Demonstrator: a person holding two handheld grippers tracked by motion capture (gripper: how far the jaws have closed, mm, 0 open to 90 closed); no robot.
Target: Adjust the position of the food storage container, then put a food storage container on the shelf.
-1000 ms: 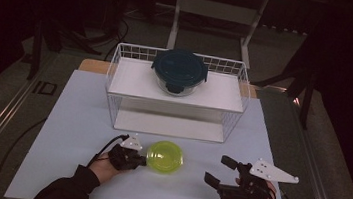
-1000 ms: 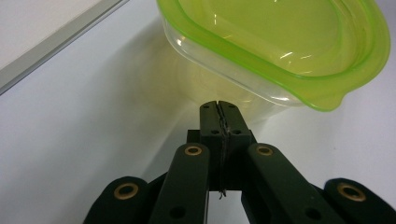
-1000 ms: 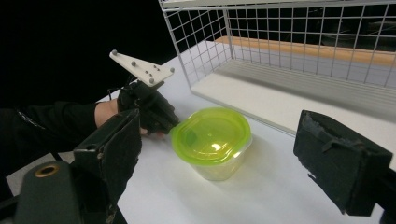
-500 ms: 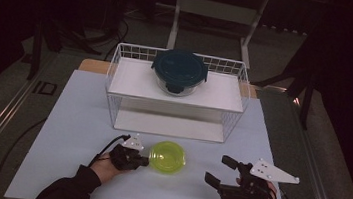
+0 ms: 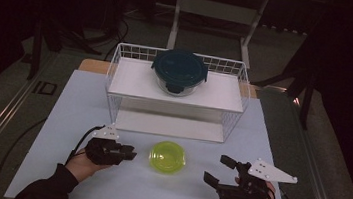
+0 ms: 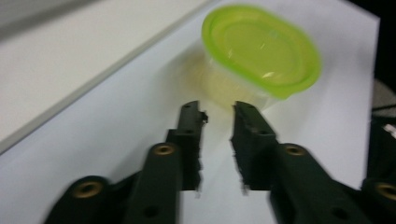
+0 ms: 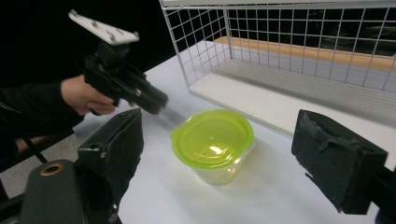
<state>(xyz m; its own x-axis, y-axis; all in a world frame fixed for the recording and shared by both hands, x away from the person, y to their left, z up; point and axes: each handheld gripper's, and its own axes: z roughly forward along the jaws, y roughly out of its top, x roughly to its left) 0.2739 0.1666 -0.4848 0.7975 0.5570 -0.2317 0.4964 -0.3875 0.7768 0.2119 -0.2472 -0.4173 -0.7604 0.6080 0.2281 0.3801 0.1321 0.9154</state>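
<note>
A small clear tub with a lime-green lid [image 5: 168,156] [image 6: 261,51] [image 7: 212,140] stands on the white table mat [image 5: 62,116], in front of the wire rack. My left gripper [image 5: 130,153] [image 6: 217,109] [image 7: 159,105] hovers just left of the tub, a short gap away. Its jaws have just been opening and stand a little apart with nothing between them. My right gripper [image 5: 217,169] [image 7: 222,135] rests to the tub's right, pointed at it. Its jaws are spread wide, well short of the tub.
A white wire rack [image 5: 117,67] [image 7: 196,42] with two shelves stands at the back of the mat. On its upper shelf sits a glass bowl with a dark teal lid [image 5: 180,70]. The lower shelf [image 5: 169,126] lies just behind the green tub. Dark floor surrounds the table.
The left gripper was at the tub's left rim; it has let go and drawn back to the left and up. The tub stays on the mat. The right gripper has not moved.
</note>
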